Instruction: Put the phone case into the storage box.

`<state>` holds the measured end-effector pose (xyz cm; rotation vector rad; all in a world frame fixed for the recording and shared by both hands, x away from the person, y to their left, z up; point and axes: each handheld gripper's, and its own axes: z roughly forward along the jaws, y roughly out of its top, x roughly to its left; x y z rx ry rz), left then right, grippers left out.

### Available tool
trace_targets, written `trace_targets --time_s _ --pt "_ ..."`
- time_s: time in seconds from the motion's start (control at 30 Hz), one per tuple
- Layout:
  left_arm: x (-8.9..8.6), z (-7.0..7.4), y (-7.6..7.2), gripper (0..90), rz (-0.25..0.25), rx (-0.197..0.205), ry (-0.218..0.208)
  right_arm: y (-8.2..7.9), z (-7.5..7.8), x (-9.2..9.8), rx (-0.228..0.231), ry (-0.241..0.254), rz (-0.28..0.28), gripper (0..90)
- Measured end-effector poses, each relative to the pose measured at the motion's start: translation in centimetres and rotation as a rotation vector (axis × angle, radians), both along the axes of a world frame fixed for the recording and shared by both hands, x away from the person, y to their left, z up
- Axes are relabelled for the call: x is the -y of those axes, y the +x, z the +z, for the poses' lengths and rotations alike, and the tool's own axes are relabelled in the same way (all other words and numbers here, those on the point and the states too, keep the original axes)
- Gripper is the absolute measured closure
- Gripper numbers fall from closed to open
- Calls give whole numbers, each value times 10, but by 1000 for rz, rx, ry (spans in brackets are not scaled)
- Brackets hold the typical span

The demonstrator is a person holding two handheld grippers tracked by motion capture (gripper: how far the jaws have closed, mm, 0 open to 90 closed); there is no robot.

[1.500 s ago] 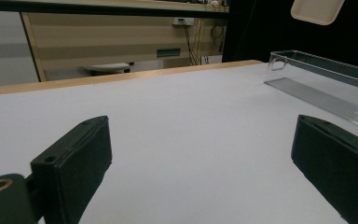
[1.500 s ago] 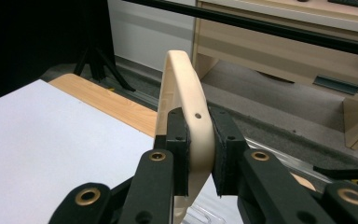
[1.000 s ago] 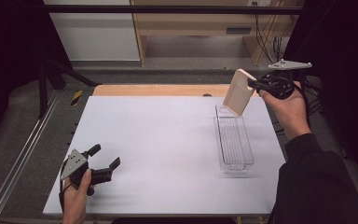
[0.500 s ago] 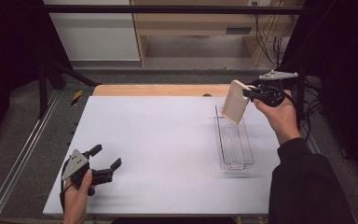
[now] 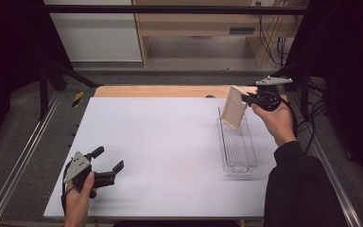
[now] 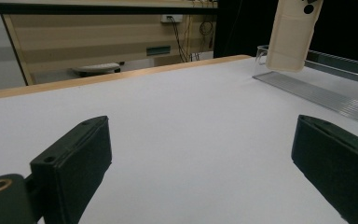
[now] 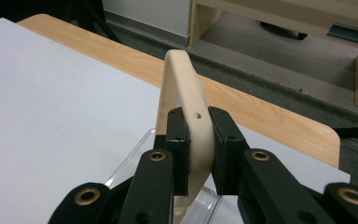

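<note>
At the near left corner of the white table, the left gripper rests low in the person's left hand, its two black jaws spread wide with nothing between them. In the left gripper view the jaws stand far apart at the bottom corners over bare white tabletop, and a strip of wooden edge runs behind the white surface.

Toward the right side of the table lies a long, narrow clear tray, set lengthwise away from the person and resting flat on the white surface. Its far end sits near the wooden strip at the back of the table.

Above the tray's far end hangs a pale beige board, flat, with rounded corners, tilted so its lower edge points down toward the tray. In the high view its lower edge overlaps the tray's far end; in the left gripper view it hangs just above the tray's floor, and whether it touches the tray's wall cannot be told.

The right gripper, held in the person's right hand at the right side of the table, has its jaws clamped on the board near its upper edge. In the right gripper view the two black pads press on both faces of the thin board, seen edge-on, with the clear tray showing just below and the wooden table edge beyond. A dark sleeve covers the right forearm.
</note>
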<state>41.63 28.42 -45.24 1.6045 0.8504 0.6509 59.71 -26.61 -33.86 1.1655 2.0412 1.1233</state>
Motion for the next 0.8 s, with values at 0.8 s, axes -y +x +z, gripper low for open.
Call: trace_targets --time_s 0.8 --pt "1 1 0 44 -7 10 7 9 -15 -12 0 -26 0 791"
